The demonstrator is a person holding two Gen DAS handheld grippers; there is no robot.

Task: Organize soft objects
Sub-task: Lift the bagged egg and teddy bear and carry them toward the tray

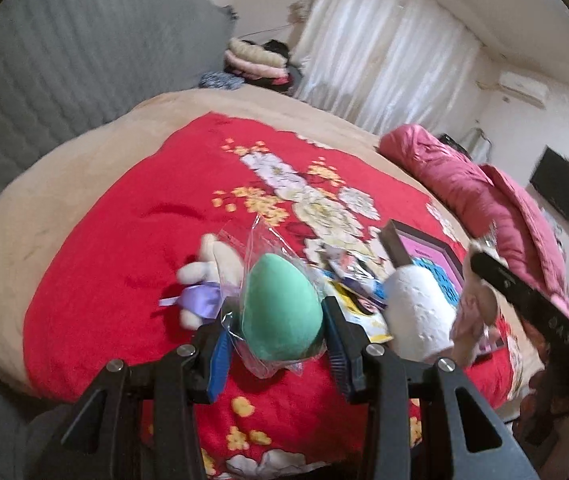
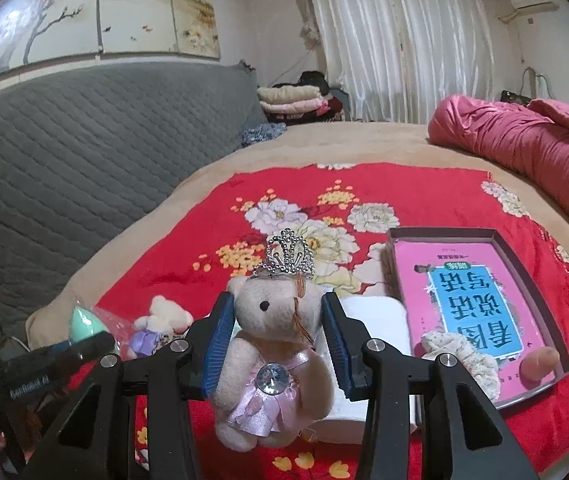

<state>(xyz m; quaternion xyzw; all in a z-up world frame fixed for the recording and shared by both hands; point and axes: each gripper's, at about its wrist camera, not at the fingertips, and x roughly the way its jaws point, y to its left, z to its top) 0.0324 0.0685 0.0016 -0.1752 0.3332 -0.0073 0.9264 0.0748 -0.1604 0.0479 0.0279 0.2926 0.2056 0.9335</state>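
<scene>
left hand-held gripper point(image 1: 276, 336) pinches a bagged green sponge point(image 1: 282, 308), seemingly; right hand-held gripper point(image 2: 274, 344) pinches teddy bear point(image 2: 272, 344).

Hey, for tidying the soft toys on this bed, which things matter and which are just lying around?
Part of the job:
- green sponge egg in plastic wrap, held in the left gripper
- crowned teddy bear, held in the right gripper
- small bear with purple bow
- open box

Just lying about:
- pink book
- pink quilt
- folded blankets
</scene>
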